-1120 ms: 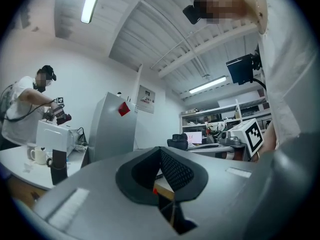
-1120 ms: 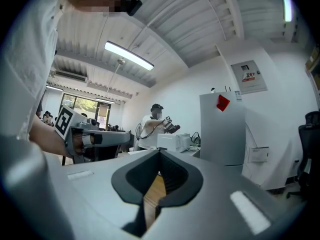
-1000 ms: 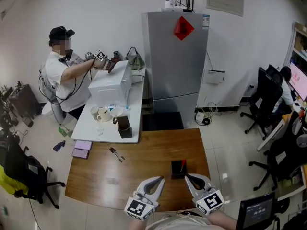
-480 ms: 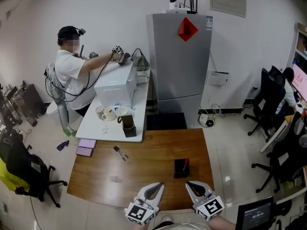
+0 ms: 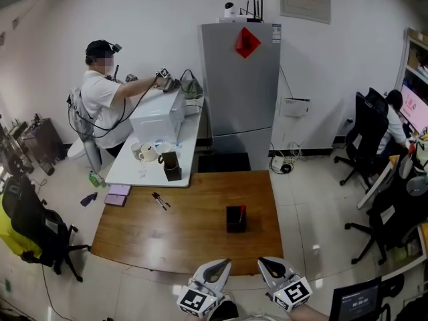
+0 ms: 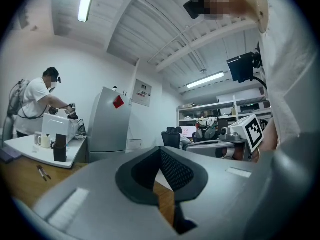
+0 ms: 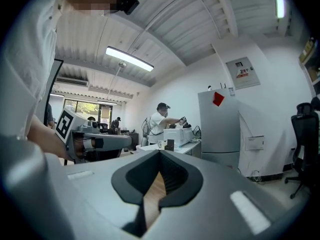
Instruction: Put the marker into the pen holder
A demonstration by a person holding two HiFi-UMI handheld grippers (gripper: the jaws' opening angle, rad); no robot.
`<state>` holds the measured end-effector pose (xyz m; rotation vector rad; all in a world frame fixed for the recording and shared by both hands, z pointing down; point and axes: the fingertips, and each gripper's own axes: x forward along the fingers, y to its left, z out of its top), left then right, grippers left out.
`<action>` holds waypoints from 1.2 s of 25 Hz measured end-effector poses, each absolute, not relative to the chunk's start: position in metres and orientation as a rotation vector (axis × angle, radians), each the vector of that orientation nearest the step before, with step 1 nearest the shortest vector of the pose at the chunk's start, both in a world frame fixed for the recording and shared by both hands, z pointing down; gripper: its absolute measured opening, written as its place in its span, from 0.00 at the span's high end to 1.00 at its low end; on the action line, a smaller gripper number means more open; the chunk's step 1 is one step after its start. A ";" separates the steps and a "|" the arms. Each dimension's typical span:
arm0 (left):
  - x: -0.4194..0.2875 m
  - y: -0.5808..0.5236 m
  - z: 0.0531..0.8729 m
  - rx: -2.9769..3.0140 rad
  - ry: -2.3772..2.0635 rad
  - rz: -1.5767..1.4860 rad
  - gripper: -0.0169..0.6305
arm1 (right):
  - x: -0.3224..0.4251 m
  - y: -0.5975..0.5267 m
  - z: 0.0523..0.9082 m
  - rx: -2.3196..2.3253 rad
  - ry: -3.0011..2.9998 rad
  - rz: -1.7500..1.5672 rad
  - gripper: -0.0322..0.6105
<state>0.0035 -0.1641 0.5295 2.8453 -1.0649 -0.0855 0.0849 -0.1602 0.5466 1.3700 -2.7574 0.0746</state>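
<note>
A black pen holder (image 5: 234, 219) stands on the brown wooden table (image 5: 167, 236), right of its middle, with something red (image 5: 242, 209) sticking out of it. Two dark markers (image 5: 160, 200) lie on the table's far left part; they also show as markers (image 6: 42, 172) low in the left gripper view. My left gripper (image 5: 212, 267) (image 6: 160, 150) and right gripper (image 5: 269, 266) (image 7: 160, 152) hang side by side before the table's near edge, both shut and empty, pointing level across the table. The holder is well beyond both.
Behind the brown table is a white table (image 5: 127, 172) with mugs, a black box (image 5: 172, 172) and a white appliance, where a person (image 5: 100, 99) works. A grey refrigerator (image 5: 241, 85) stands behind. Office chairs (image 5: 364, 139) are at the right, another chair (image 5: 30, 229) at the left.
Both grippers have drawn back from the table toward its near edge, so the pen holder and table now lie farther from them. Their jaws stayed shut. The person at the white table shifted slightly.
</note>
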 end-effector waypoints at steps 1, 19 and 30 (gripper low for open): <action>0.009 -0.152 0.531 2.843 -1.064 -0.082 0.95 | 0.090 -0.149 0.545 1.369 -2.760 0.074 0.95; 0.033 -0.002 0.529 2.780 -1.236 -0.073 0.95 | 0.120 -0.001 0.548 1.291 -2.833 0.090 0.95; 0.018 -0.009 0.502 2.814 -1.238 -0.100 0.95 | 0.112 -0.008 0.516 1.338 -2.829 0.010 0.95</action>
